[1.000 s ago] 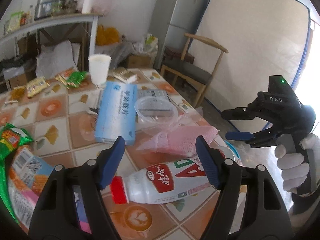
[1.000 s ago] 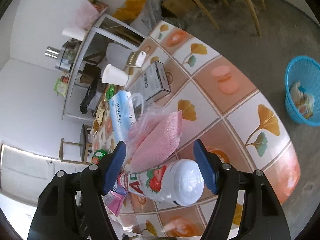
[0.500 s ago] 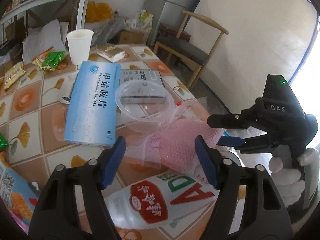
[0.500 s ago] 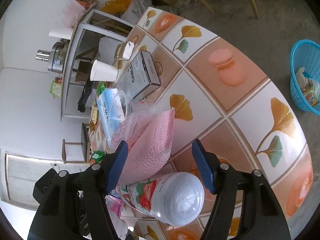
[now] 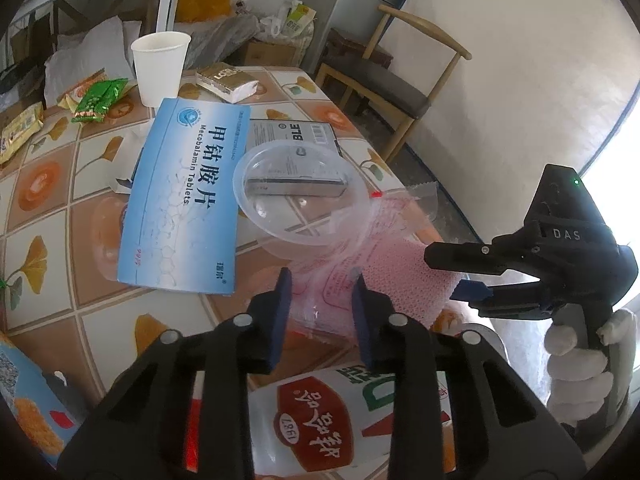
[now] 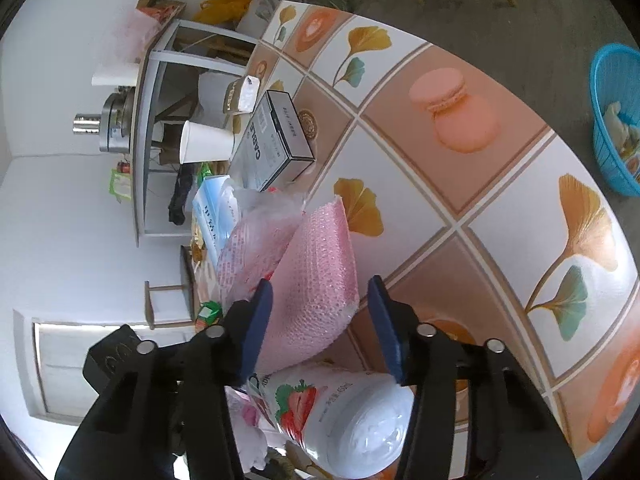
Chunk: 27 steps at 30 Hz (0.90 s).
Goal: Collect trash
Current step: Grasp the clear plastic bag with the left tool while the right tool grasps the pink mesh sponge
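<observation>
Left tongs [image 5: 322, 304]: just been closing, jaws straddling the crinkled pink bubble-wrap bag [image 5: 384, 280] at centre; pinch not certain.
Right tongs [image 6: 320, 322]: also narrowing, half-spread around the bag's other end, to lift it together.

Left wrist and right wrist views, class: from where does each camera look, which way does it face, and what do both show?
Left wrist: sits on the left gripper, facing down across the table; the gloved hand holding the right gripper shows.
Right wrist: sits on the right gripper, rolled, facing the table edge and blue basket.
Shared: pink bubble wrap, milk bottle, paper cup.
</observation>
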{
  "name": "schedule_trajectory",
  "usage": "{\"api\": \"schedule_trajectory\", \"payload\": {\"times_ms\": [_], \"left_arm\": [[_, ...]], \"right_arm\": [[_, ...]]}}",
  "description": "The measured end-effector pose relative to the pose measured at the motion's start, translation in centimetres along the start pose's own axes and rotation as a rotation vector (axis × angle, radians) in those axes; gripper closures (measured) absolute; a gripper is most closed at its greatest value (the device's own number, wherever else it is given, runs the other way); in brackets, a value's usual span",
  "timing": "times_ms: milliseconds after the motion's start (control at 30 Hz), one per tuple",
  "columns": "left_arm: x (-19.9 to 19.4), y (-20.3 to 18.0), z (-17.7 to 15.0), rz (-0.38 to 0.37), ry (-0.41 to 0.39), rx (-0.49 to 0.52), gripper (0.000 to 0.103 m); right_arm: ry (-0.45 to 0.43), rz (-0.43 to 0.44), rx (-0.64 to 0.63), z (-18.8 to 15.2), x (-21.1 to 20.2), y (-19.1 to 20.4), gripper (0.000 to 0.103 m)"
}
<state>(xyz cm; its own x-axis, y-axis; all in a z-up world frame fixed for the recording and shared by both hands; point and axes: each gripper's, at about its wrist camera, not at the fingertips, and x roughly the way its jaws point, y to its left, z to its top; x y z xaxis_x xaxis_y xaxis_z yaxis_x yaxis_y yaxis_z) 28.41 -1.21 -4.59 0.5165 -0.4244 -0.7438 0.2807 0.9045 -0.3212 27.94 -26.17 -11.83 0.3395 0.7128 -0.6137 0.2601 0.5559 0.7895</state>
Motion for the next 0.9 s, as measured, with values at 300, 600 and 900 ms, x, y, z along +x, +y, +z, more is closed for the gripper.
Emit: {"api": "schedule_trajectory", "payload": {"times_ms": [300,600,900], "left_arm": [[-0.5,-0.4,-0.1,0.027,-0.016,0.024,0.080],[-1.9,-0.8,-0.2,0.014,-0.048,0.020,0.081],[-3.7,-1.3,-0.4,-0.023,-0.075,0.005,0.081]], "right_arm": [[-0.028,0.049,0.045,0.0,-0.9,-0.6,0.074],[-0.076,0.095,0.060,-0.3,-3.0,-1.1,0.076],[-0.123,0.115,0.068,-0.6,-5.5,-1.7,0.076]]}}
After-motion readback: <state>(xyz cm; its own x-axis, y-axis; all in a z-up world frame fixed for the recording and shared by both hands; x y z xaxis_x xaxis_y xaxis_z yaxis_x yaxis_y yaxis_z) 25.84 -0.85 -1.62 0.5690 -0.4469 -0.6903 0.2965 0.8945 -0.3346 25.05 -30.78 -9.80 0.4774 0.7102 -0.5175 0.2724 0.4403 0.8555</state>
